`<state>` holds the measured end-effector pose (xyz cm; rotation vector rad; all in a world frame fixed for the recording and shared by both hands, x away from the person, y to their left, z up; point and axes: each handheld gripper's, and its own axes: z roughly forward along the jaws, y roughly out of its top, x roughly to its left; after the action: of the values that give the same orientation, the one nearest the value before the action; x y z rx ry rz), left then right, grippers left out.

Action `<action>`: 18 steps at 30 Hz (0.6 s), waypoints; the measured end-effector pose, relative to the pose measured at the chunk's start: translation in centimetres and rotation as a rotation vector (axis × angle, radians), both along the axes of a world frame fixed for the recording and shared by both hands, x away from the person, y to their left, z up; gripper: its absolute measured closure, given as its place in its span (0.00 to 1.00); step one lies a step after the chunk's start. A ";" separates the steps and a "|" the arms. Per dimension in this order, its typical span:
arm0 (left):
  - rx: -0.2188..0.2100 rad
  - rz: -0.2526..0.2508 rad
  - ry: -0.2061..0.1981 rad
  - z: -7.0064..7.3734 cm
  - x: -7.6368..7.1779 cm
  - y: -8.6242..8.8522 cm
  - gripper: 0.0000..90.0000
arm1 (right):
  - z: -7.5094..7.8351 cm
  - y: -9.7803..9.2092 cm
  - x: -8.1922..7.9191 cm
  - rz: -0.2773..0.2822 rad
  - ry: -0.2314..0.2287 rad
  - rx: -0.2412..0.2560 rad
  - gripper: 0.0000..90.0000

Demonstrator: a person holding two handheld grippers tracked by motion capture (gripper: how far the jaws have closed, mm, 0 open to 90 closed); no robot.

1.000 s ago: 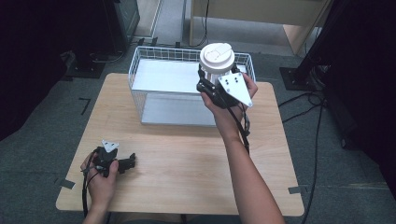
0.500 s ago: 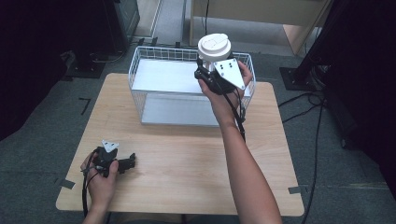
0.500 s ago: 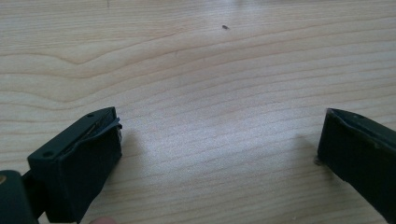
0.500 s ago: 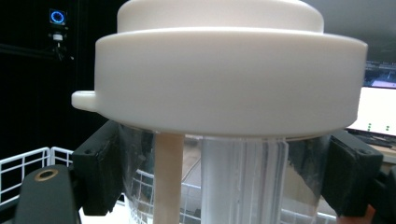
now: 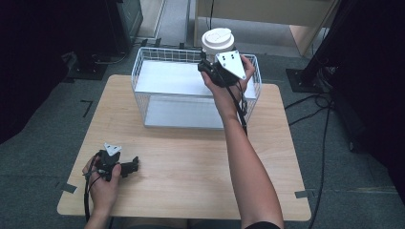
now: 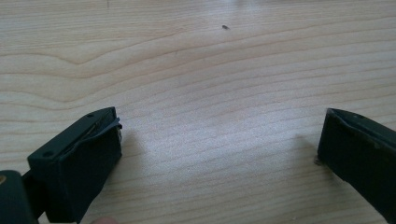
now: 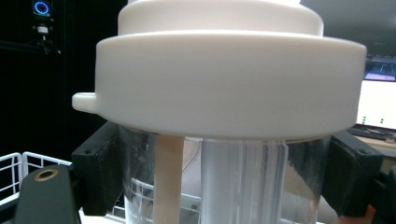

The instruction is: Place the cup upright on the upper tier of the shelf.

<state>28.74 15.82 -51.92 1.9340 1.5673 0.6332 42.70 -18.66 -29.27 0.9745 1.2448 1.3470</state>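
I log: cup [image 7: 224,177] clear glossy plastic, lid [image 7: 229,70] matt white plastic. Basket [image 5: 143,90] white coated wire. Worktop [image 5: 191,167] pale smooth wood-grain. Tongs' pads [image 6: 79,163] matt black.

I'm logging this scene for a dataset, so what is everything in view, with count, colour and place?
clear cup with white lid: one, clear body with a white lid, held upright above the far right part of the basket; inside it, seen in the right gripper view, a tan stick and a clear ribbed piece.
wire basket: one, white, at the far edge of the table.
table: one, light wood, centre of the high view.
tape marks: dark, on the floor by the table's near corners.
cables: black, on the floor to the right.
left gripper: one, black, jaws open, resting low on the table's near left.
right gripper: one, black with a grey plate, jaws shut on the cup.
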 end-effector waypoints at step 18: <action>0.000 0.000 0.000 0.0 0.0 0.0 0.00 | -0.7 -0.4 1.8 -0.008 0.037 0.049 0.18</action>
<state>28.75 15.82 -51.92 1.9344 1.5675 0.6329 44.46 -19.04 -30.01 1.0424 1.2394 1.3641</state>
